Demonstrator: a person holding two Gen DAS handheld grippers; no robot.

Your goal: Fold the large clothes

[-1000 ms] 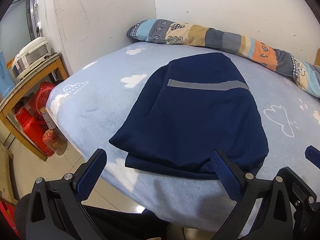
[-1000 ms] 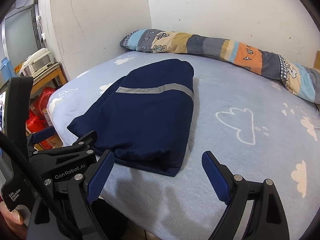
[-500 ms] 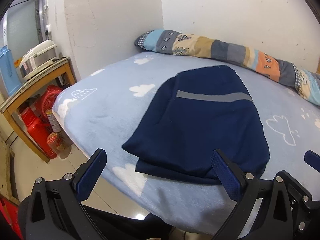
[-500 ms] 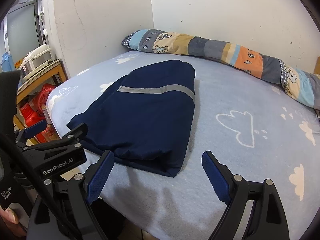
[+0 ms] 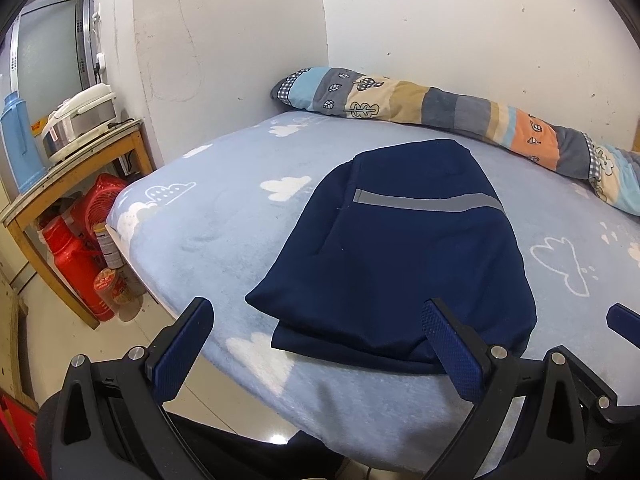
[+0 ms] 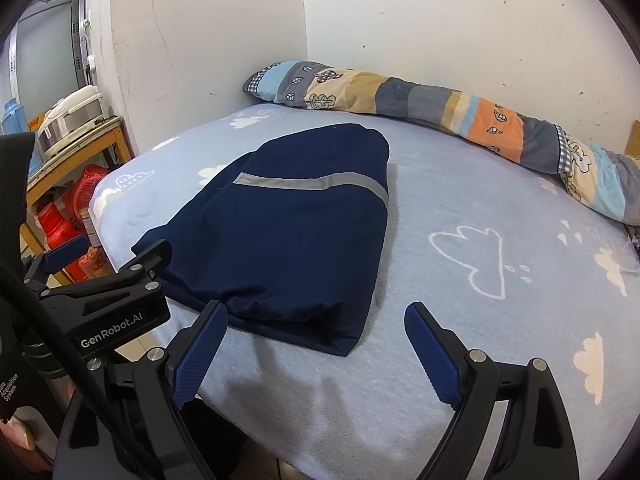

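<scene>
A folded navy jacket (image 5: pixel 404 256) with a grey stripe lies on the fleecy bed (image 5: pixel 208 216); left gripper (image 5: pixel 316 336) and right gripper (image 6: pixel 316 340) both gape, holding nothing.

A folded navy garment (image 5: pixel 404 256) lay on the bed (image 5: pixel 224 216); the left gripper (image 5: pixel 316 340) gaped at 6 o'clock, holding nothing.

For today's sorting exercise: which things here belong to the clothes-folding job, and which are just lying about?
Job: navy garment, left gripper, right gripper, bed.
Lying about: quilt, rice cooker, blue flask, red flask, shelf.
</scene>
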